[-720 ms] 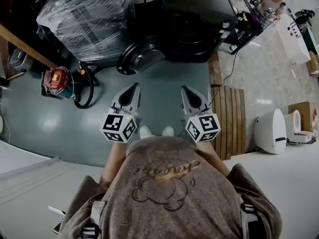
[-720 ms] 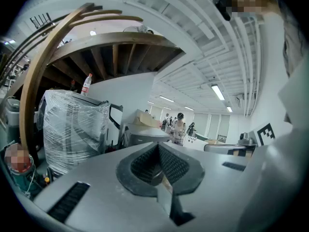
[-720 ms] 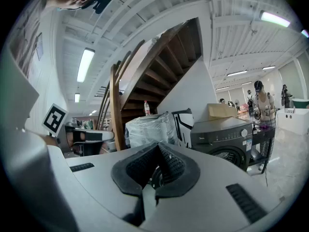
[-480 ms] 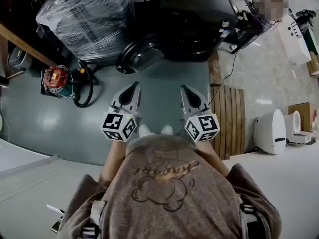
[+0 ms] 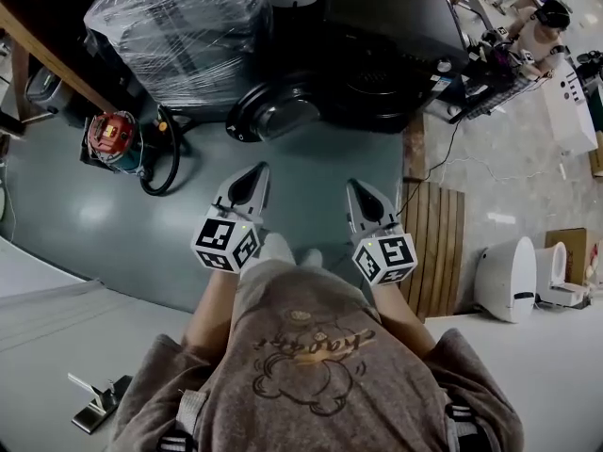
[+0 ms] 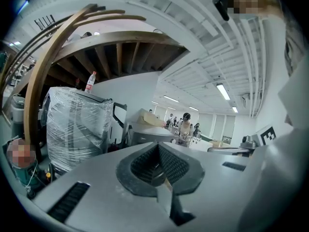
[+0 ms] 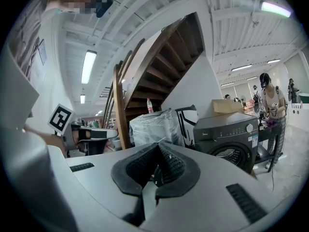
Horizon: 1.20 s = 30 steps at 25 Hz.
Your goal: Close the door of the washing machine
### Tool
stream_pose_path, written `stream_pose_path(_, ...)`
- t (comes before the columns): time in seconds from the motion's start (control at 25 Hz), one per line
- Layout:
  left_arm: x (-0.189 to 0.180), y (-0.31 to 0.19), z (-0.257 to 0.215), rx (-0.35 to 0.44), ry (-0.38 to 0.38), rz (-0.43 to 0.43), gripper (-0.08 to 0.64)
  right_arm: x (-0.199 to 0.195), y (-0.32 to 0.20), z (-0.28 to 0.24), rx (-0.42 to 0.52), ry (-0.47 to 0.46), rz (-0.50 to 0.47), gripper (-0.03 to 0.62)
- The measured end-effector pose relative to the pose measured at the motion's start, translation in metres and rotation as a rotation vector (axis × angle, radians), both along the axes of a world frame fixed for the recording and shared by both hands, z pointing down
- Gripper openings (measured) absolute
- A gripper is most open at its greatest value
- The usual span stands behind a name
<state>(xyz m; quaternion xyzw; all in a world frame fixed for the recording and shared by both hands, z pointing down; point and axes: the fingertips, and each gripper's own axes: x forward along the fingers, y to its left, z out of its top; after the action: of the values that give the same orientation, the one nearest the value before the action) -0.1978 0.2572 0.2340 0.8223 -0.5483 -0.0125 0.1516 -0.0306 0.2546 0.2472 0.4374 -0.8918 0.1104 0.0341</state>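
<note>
Jaws of the left gripper [image 5: 255,171] are pressed together with nothing between the ribbed pads, and the right gripper [image 5: 357,185] is closed and empty in the same way. Both are held side by side, a little apart, just ahead of the person's chest and pointing roughly level toward the far side. A pair of white shoes [image 5: 278,249] shows between them on the green floor [image 5: 85,215].

Farther out stands the dark washing machine [image 5: 382,50], well apart from either gripper. Its round door [image 5: 280,111] is swung open to the left of the cabinet, lying far of the left gripper and touched by neither. In the right gripper view the machine's front and drum opening are clear, but the door seems to be hidden behind the gripper body.

Left of the machine sits a plastic-wrapped appliance [image 5: 179,26], and nearer, on the far left of the floor, a red device [image 5: 111,135] with a black hose [image 5: 168,163] curled beside it. A slatted wooden board [image 5: 435,243] lies on the right
</note>
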Motion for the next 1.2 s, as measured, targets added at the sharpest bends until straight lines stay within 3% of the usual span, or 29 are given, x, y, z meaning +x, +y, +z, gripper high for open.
stream_pose_path(0.44, -0.022, -0.062, 0.014, -0.028, -0.022, 0.040, 0.000, -0.030, -0.063, 0.014, -0.036, -0.002, 0.007, -0.008)
stream_pose_path(0.88, -0.059, -0.142, 0.019, -0.028, -0.019, 0.118, 0.000, -0.071, -0.137, 0.025, -0.041, -0.015, 0.087, -0.008)
stream_pose_path(1.12, -0.075, -0.160, 0.027, -0.030, -0.011, 0.119, 0.002, -0.095, -0.154, 0.028, -0.048, -0.032, 0.038, -0.008)
stream_pose_path(1.2, -0.079, -0.165, 0.030, -0.036, -0.007, 0.105, 0.002, -0.101, -0.160, 0.029, -0.057, -0.037, 0.004, 0.027)
